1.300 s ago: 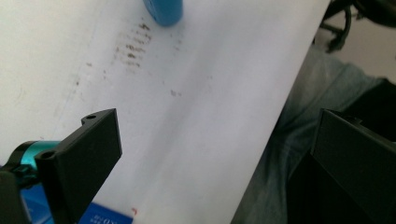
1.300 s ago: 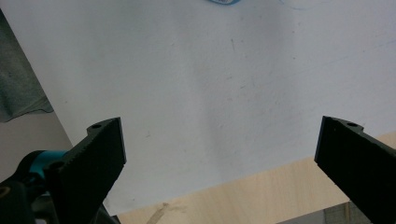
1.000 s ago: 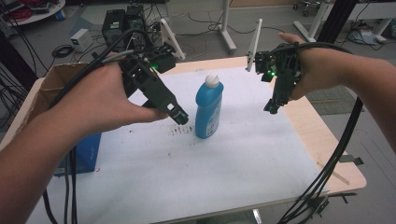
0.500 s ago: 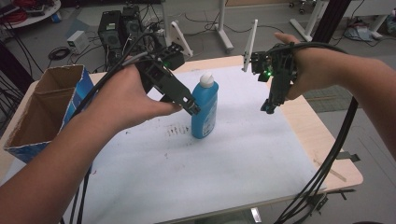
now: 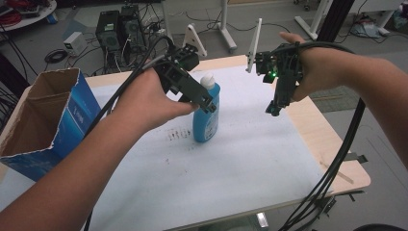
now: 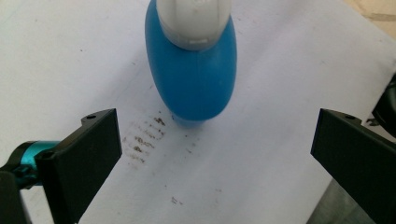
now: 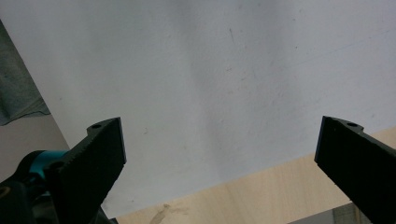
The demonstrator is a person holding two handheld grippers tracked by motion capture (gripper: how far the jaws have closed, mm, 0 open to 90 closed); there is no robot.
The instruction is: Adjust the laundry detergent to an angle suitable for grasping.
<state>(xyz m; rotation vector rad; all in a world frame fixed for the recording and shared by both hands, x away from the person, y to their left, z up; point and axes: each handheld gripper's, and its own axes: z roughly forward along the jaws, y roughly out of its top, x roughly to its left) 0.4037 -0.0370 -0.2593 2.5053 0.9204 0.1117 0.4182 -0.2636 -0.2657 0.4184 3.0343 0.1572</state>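
Your left gripper [image 5: 208, 103] hangs over the blue bottle [image 5: 207, 115] with its jaws spread wide and nothing between them; in the left gripper view the bottle [image 6: 194, 77] stands ahead of the two black jaws, its pale cap [image 6: 194, 21] towards the camera, and neither jaw touches it. The bottle stands upright on the white sheet [image 5: 250, 159] that covers the table [image 5: 337, 163], roughly midway between the left and right edges and nearer the far edge than the near one, just beside a patch of dark smudges [image 5: 177, 134]. Your right gripper [image 5: 273, 109] is held in the air well apart from the bottle, over the right side of the sheet, jaws also wide and empty; its own view looks down on bare sheet and a strip of wooden table edge [image 7: 261, 196]. So I judge the work is at its very start: the approach to the bottle is made, but the grasp is not yet taken, and the bottle is not lifted. What is left is to bring the jaws down around the body and close them. The open cardboard box [image 5: 43, 120] at the left edge of the table may be where it goes, though I cannot tell that.
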